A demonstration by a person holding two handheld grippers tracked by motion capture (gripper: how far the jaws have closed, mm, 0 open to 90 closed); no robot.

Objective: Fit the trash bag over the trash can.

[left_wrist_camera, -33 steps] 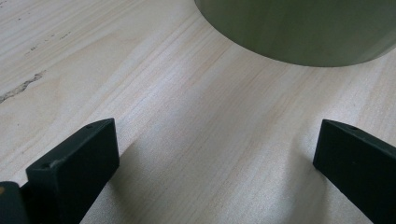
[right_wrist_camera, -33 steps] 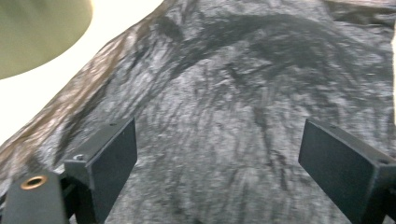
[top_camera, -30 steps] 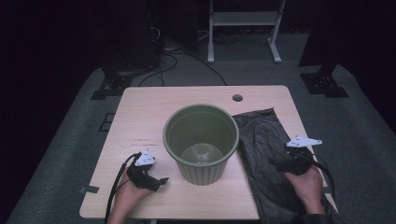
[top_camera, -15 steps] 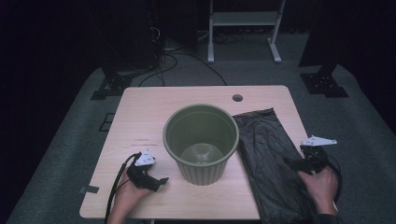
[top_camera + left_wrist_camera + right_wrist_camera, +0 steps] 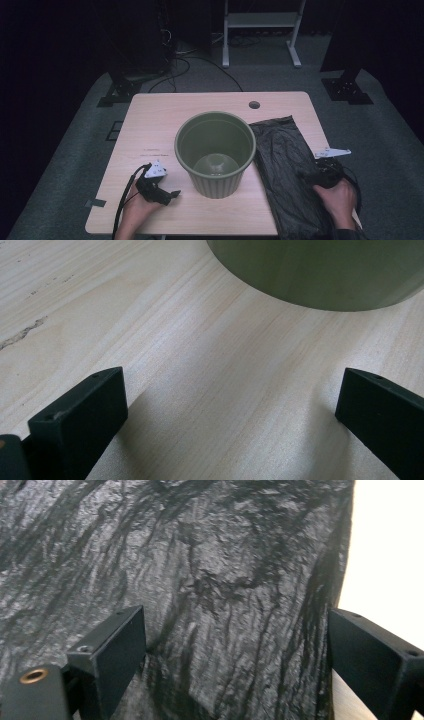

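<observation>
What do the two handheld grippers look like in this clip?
Both the left gripper and the right gripper are black, each topped by a grey three-cornered plate and trailing a black cable. Their fingers are blocky matte black with small screw holes.

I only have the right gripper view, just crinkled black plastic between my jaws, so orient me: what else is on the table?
Observer: A green bin stands upright mid-table, left of the black bag.
Operator: Anything in it?
Observer: No, the high view shows its bare bottom.
Operator: And the left gripper?
Observer: The left gripper is low over bare wood beside the bin's base, jaws wide apart, holding nothing.
</observation>
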